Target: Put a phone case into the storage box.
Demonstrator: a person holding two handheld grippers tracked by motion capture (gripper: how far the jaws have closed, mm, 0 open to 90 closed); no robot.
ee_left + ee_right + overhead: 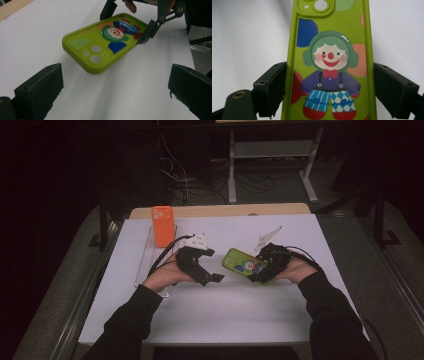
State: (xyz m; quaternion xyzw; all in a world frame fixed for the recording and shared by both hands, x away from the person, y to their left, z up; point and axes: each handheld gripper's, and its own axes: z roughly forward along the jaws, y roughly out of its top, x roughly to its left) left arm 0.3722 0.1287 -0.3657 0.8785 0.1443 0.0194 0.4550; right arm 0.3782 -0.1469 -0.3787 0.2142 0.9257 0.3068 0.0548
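A lime-green phone case (241,262) printed with a cartoon clown hangs tilted just above the white table. My right gripper (264,268) is shut on it across its width, near the bottom end. In the right gripper view both black jaws press the long edges of the case (329,62), with the gripper (329,92) around the clown's legs. The camera-hole end of the case (100,47) points toward my left gripper (115,92), which stands open with nothing between its jaws. From above, the left gripper (210,271) sits a short way left of the case.
An orange phone case (162,225) stands upright at the back left on a clear plastic tray (145,270). The white tabletop (225,315) lies on a wooden table (225,210). Dark floor, cables and a desk frame lie beyond the far edge.
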